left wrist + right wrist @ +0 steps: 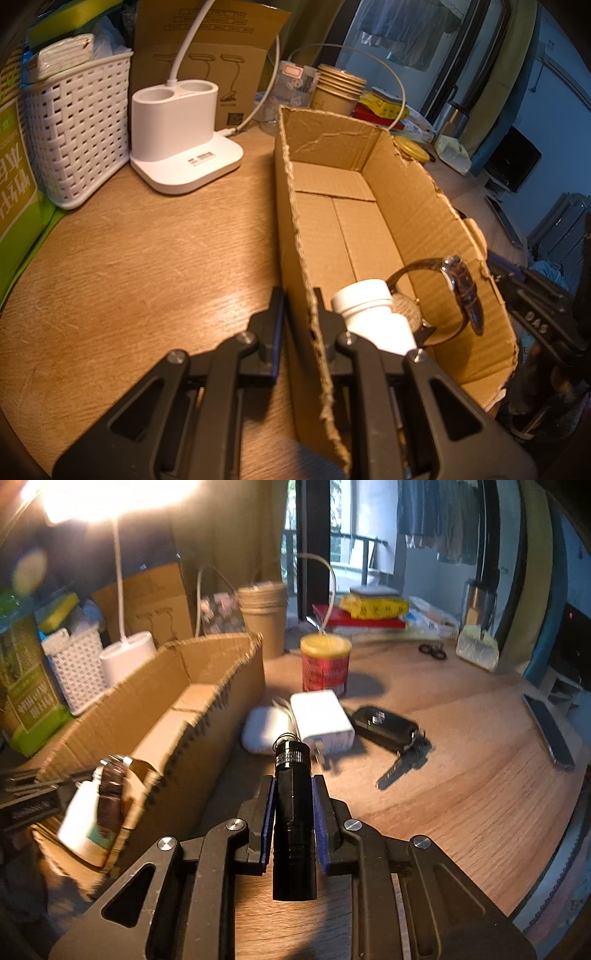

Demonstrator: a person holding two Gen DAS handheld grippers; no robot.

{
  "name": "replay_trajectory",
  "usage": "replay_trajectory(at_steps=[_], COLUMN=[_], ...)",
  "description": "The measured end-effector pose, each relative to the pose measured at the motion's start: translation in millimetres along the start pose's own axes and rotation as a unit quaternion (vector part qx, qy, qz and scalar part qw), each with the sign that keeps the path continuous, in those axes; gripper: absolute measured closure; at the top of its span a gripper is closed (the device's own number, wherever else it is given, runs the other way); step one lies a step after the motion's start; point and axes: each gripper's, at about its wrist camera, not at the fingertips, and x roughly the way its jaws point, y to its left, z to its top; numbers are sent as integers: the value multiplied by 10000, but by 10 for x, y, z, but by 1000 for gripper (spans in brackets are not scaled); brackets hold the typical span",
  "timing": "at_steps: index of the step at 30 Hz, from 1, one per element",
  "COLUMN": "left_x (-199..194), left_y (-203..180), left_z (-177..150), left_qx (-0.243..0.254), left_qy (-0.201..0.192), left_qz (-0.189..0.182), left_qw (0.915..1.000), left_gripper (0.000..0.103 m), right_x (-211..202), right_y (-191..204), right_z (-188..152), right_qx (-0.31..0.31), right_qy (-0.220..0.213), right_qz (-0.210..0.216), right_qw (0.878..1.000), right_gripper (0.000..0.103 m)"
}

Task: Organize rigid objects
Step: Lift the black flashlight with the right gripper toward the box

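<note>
The right gripper (pixel 293 797) is clamped on a black flashlight (pixel 293 812), its blue pads pressing the barrel from both sides. The flashlight lies lengthwise between the fingers, its knurled head sticking out past the fingertips and its tail reaching back toward the camera, clear of the desk (pixel 461 782). Just beyond its head sit a white earbud case (pixel 264 729), a white charger (pixel 323 716) and a black car key (pixel 388 729); a red can with a yellow lid (pixel 325 661) stands further back.

To the left of the flashlight stands the open cardboard box (pixel 406 221). The left gripper (pixel 299 306) is clamped on the box's near torn wall, one finger outside and one inside. Within the box, close to that inner finger, lie a white bottle (pixel 373 314) and a brown-strapped watch (pixel 458 291). On the desk beyond stand a white lamp base (pixel 177 136) and a white basket (pixel 77 129).
</note>
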Motion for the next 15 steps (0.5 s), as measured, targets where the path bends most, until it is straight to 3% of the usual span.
replay_trajectory(at_steps=[15], left_x=[1], left_y=[1], left_z=[1], left_qx=[0], left_qy=[1], left_qz=[-1], left_qw=[10000], left_gripper=[89], right_x=[-538], right_y=[156], right_z=[261], right_qx=[-190], right_qy=[-743], right_qz=[70], right_qw=[9970], right_gripper=[82])
